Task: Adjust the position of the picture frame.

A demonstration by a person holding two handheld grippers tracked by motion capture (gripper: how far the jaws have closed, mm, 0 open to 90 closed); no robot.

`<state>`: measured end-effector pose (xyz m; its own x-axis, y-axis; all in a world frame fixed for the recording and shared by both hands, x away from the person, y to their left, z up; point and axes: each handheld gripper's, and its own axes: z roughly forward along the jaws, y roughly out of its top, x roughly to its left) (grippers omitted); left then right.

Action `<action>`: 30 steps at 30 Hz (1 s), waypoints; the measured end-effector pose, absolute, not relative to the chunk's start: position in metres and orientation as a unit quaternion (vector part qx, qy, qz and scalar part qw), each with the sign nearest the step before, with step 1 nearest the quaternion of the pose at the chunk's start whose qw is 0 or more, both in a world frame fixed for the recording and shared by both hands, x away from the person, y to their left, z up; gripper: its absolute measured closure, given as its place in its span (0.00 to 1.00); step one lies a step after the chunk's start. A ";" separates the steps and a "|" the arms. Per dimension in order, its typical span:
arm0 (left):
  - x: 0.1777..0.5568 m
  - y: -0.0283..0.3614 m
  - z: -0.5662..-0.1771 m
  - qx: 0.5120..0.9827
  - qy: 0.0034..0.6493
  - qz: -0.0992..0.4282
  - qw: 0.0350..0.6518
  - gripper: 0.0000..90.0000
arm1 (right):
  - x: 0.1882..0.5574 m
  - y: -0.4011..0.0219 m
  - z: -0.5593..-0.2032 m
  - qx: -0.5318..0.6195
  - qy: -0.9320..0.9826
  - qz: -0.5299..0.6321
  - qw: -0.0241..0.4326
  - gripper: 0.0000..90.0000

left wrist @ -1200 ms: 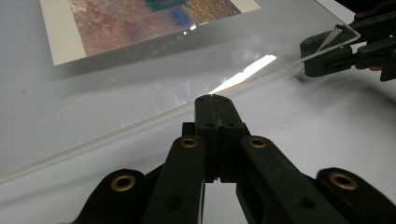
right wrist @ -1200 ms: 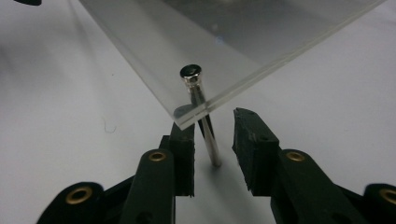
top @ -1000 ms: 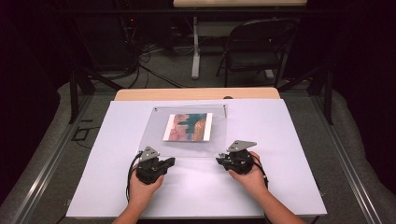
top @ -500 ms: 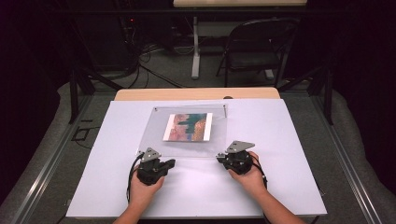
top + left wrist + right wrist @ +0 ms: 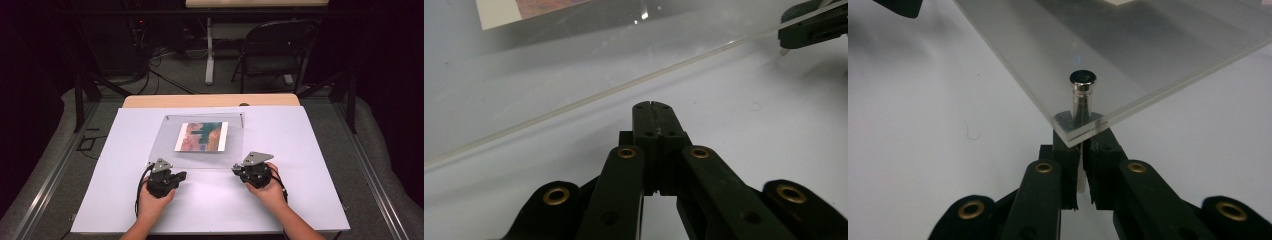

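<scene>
A: Clear acrylic frame panel [image 5: 200, 140], flat rectangular sheet with a colourful printed picture [image 5: 201, 137] under it, lying mid white tabletop [image 5: 300, 200], just ahead of both hands.

B: Tongs state?

A: Right tongs [image 5: 1079, 131] clenched on the small silver metal standoff pin [image 5: 1082, 95] at the panel's near right corner. They have just been closing, and the pin's shaft sits between the jaws below the sheet edge. In the high view, right tongs [image 5: 239, 170] sit right at that corner.

B: Left?

A: Left tongs [image 5: 655, 107] clenched on nothing, jaws pressed together, tips just short of the panel's near edge [image 5: 589, 97]. In the high view they [image 5: 180, 176] are near the left corner, apart from the sheet.

B: Other pins?

A: Two at the far corners, one visible at far right [image 5: 242, 117]. Near left one too small to tell.

B: Risks from here?

A: My guess, the pin is thin and smooth, so the grip may slip if it's twisted or pulled at an angle. Pulling up could also lift that corner and drag the whole panel, shifting the picture beneath. The left tongs aren't bracing the sheet, so nothing stops it from sliding or pivoting. A loosened pin could drop and roll off the tabletop.
</scene>
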<state>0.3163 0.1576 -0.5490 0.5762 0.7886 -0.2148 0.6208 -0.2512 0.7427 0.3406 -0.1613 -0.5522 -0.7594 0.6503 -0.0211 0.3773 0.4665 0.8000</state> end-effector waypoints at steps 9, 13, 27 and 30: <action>0.320 0.160 -0.550 0.784 0.456 0.101 0.409 1.00 | 0.328 -0.168 -0.544 0.306 0.837 0.425 0.157 0.95; 0.321 0.161 -0.551 0.783 0.462 0.100 0.404 1.00 | 0.323 -0.170 -0.540 0.307 0.835 0.429 0.154 0.95; 0.325 0.168 -0.550 0.778 0.474 0.093 0.402 1.00 | 0.314 -0.165 -0.538 0.295 0.841 0.429 0.146 0.95; 0.326 0.167 -0.550 0.777 0.475 0.090 0.403 1.00 | 0.313 -0.165 -0.539 0.296 0.840 0.430 0.147 0.95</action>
<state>0.3260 0.1673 -0.5495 0.5330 0.8106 -0.2427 0.6659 -0.2248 0.7114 0.3129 -0.1647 -0.5388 -0.7819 0.6234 0.0079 0.3708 0.4548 0.8097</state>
